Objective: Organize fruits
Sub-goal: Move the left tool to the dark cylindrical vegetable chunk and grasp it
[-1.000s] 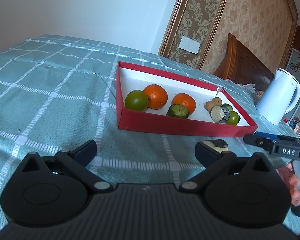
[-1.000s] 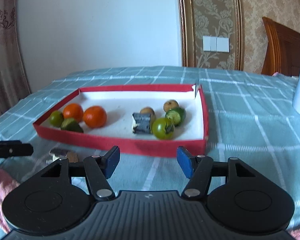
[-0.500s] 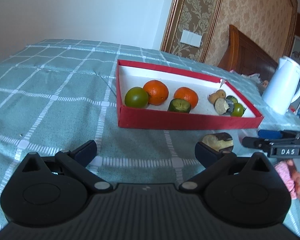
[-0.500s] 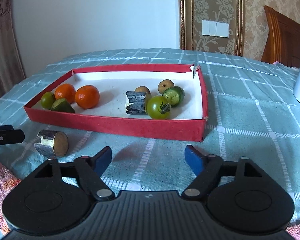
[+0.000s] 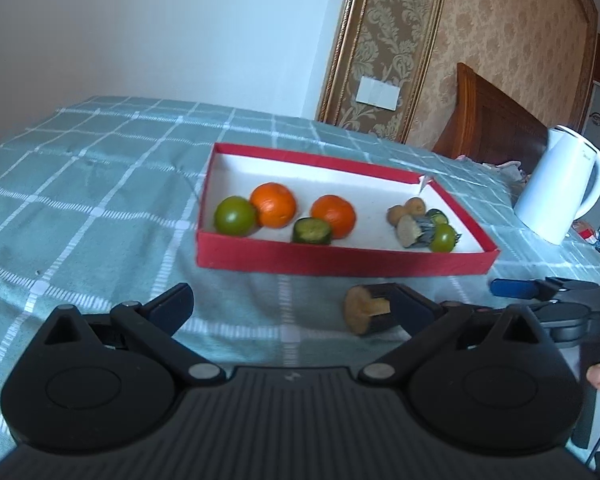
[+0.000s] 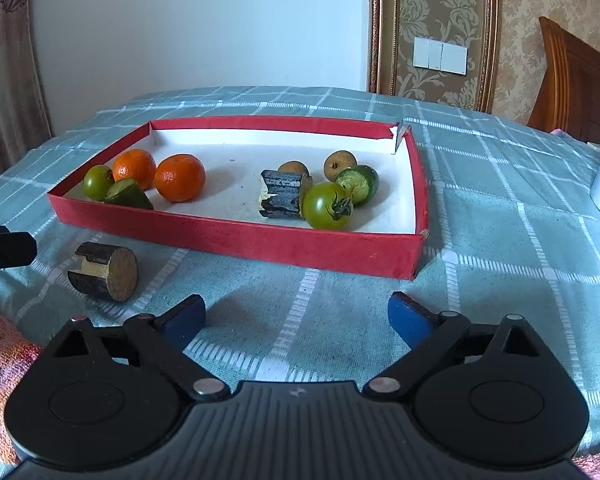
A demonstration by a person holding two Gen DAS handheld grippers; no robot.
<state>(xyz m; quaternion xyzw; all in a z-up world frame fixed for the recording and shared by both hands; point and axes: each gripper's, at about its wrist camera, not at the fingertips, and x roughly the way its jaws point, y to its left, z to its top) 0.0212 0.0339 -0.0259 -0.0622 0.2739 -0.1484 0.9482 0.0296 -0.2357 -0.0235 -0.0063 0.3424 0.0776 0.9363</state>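
Fruits grouped in red tray (image 6: 236, 240), oranges (image 6: 179, 177) left, tomato (image 6: 326, 205) right, dark cylinder (image 6: 104, 271) left outside on worktop, left claw (image 5: 296, 304) and right claw (image 6: 296, 316) both spread, nothing gripped.

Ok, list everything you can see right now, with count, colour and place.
Tray: 1, red, on the cloth.
Oranges: 2, orange, tray's left part.
Green tomatoes: 2, one at each end.
Cucumber pieces: 2, green, one at each end.
Longans: 2, brown, right part.
Dark cane pieces: 2, one in the tray, one on the cloth outside.
Kettle: 1, white, far right.
Tablecloth: teal check.
Left gripper: open.
Right gripper: open.
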